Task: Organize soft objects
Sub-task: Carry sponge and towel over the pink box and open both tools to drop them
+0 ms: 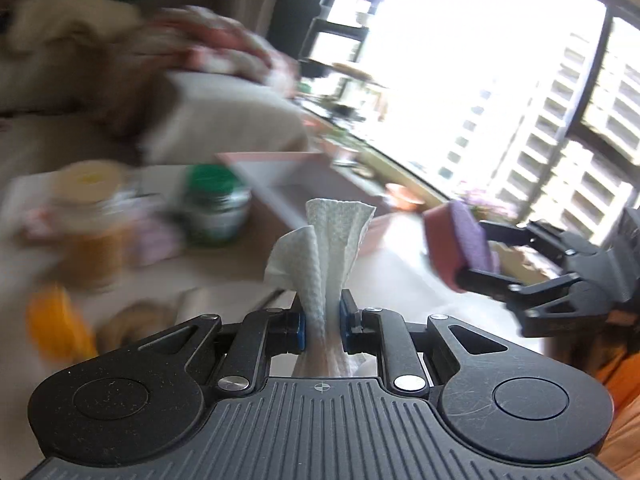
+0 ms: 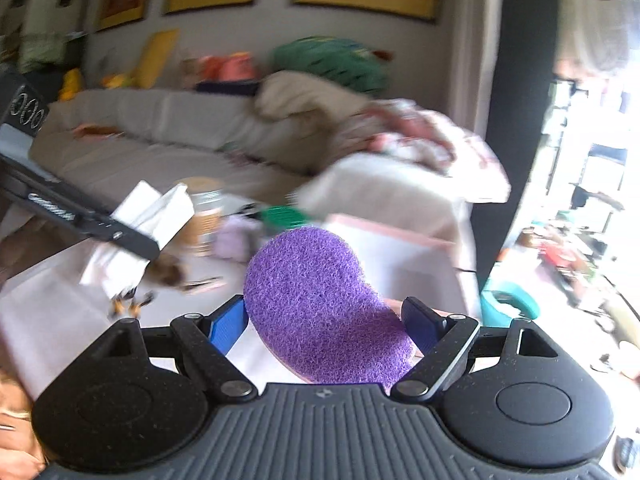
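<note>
Left wrist view: the left tongs (image 1: 323,326), closed to a narrow gap, pinch a white embossed paper towel (image 1: 332,248) at its gathered waist so the free end fans upward, held clear above the pale counter (image 1: 224,276); right of the towel, the right tongs (image 1: 472,250) carry a sponge. Right wrist view: the right tongs (image 2: 326,320), partly closed, clamp the purple-faced pink kidney-shaped sponge (image 2: 316,304) across its width, aloft before the pink-rimmed white tray (image 2: 400,248), probably its destination.
</note>
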### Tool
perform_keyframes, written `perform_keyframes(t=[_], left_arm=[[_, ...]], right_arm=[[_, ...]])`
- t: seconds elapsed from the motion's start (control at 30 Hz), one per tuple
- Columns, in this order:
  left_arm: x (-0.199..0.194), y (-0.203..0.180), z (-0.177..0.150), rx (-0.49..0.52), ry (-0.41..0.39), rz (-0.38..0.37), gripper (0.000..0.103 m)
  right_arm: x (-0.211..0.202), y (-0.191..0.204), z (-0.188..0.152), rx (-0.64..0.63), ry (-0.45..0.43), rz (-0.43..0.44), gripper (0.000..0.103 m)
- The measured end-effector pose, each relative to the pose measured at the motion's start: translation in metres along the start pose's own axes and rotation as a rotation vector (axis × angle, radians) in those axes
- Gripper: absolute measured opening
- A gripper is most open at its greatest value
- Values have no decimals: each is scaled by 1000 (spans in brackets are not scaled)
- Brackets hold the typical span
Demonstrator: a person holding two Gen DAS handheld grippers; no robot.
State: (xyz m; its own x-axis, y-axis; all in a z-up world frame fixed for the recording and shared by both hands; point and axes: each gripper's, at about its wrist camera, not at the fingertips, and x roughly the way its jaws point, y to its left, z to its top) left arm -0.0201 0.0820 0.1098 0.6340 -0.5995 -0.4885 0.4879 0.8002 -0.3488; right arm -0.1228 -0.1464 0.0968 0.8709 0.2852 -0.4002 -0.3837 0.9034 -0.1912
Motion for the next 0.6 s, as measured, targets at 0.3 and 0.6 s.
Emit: perform_keyframes(t=[0.3,0.6], left_arm=[[66,-25,75,-22,13,-110,18],[100,-65,40,28,167,-257,20]], right_arm=[[-23,-52,-30,116,-41,-143,84],[-14,-72,-51,182,-26,-157,84]])
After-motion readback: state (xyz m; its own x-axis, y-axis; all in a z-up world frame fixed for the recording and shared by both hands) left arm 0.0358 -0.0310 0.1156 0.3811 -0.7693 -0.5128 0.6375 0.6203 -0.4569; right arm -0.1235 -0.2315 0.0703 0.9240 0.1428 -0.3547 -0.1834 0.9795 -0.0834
